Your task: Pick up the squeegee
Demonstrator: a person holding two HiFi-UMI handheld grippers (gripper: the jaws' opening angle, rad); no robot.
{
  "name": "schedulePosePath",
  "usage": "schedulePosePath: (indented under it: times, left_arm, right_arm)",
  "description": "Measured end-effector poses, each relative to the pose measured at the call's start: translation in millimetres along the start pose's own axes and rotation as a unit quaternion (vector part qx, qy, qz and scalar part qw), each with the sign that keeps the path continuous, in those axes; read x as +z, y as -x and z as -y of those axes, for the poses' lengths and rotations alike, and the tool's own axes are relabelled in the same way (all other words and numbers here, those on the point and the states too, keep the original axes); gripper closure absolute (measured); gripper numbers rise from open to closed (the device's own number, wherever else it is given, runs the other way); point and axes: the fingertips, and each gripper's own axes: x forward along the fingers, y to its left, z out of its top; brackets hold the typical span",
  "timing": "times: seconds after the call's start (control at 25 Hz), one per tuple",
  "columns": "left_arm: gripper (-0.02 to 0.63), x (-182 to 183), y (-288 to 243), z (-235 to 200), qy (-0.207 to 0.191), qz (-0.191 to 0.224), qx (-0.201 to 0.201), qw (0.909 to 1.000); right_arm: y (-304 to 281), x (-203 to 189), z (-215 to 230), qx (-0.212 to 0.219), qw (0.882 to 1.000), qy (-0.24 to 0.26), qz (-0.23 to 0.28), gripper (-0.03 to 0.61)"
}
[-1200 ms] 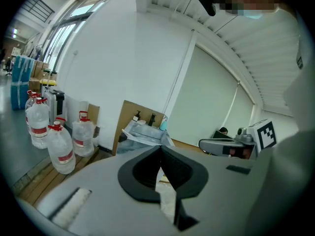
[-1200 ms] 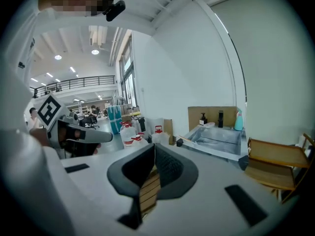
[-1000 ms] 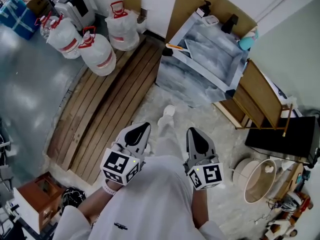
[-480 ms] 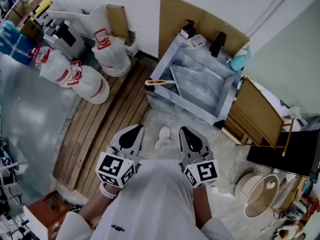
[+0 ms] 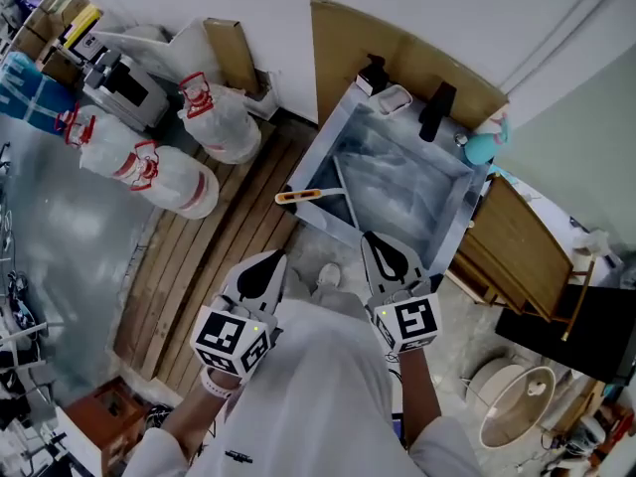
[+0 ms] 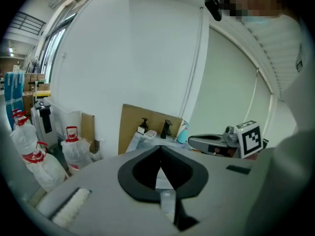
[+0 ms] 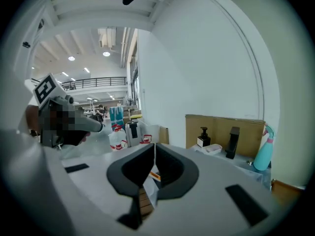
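Observation:
The squeegee (image 5: pixel 298 196) has an orange handle and lies across the left rim of the plastic-wrapped metal sink (image 5: pixel 449 243); its blade end reaches into the basin. A sliver of orange (image 7: pixel 155 175) shows through the right gripper's jaws. My left gripper (image 5: pixel 266 263) is held over the floor in front of the sink, shut and empty, below and left of the squeegee. My right gripper (image 5: pixel 384 245) hovers at the sink's near rim, to the squeegee's right, also shut with nothing in it. In their own views the left gripper (image 6: pixel 160 147) and right gripper (image 7: pixel 154 145) show tips touching.
Water jugs with red handles (image 5: pixel 214 119) stand at the left on wooden slats (image 5: pixel 204 256). Cardboard (image 5: pixel 397 43) backs the sink, which carries a soap dispenser (image 5: pixel 373 72), black faucet (image 5: pixel 437 110) and teal bottle (image 5: pixel 480 147). A wooden cabinet (image 5: pixel 517 232) stands right.
Both grippers have travelled forward toward the sink, which now lies right in front of them; the right one reaches its near rim. Both stayed shut and empty.

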Motion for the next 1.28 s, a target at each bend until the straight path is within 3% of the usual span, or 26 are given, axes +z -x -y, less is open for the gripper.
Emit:
schedulePosePath:
  times: [0.28, 0.56, 0.8, 1.28]
  left_arm:
    - [0.611, 8.6, -18.8, -7.1, -0.003, 0.001, -0.006, 1.0000]
    - [0.611, 19.9, -39.0, -12.8, -0.003, 0.000, -0.011, 0.9999]
    - [0.611, 15.0, -54.7, -20.3, 0.003, -0.012, -0.010, 0.9999]
    - [0.611, -5.8, -90.4, -48.3, 0.030, -0.035, 0.002, 0.9989]
  right_arm:
    - [-27.2, -24.7, 10.3, 0.015, 0.998, 0.037, -0.042, 0.571]
    - [-44.6, -24.0, 22.5, 0.041, 0.995, 0.062, -0.059, 0.571]
    - [-66.0, -27.4, 33.9, 0.077, 0.995, 0.019, -0.063, 0.571]
    - [-116.4, -50.6, 32.8, 0.146, 0.980, 0.067, -0.115, 0.557]
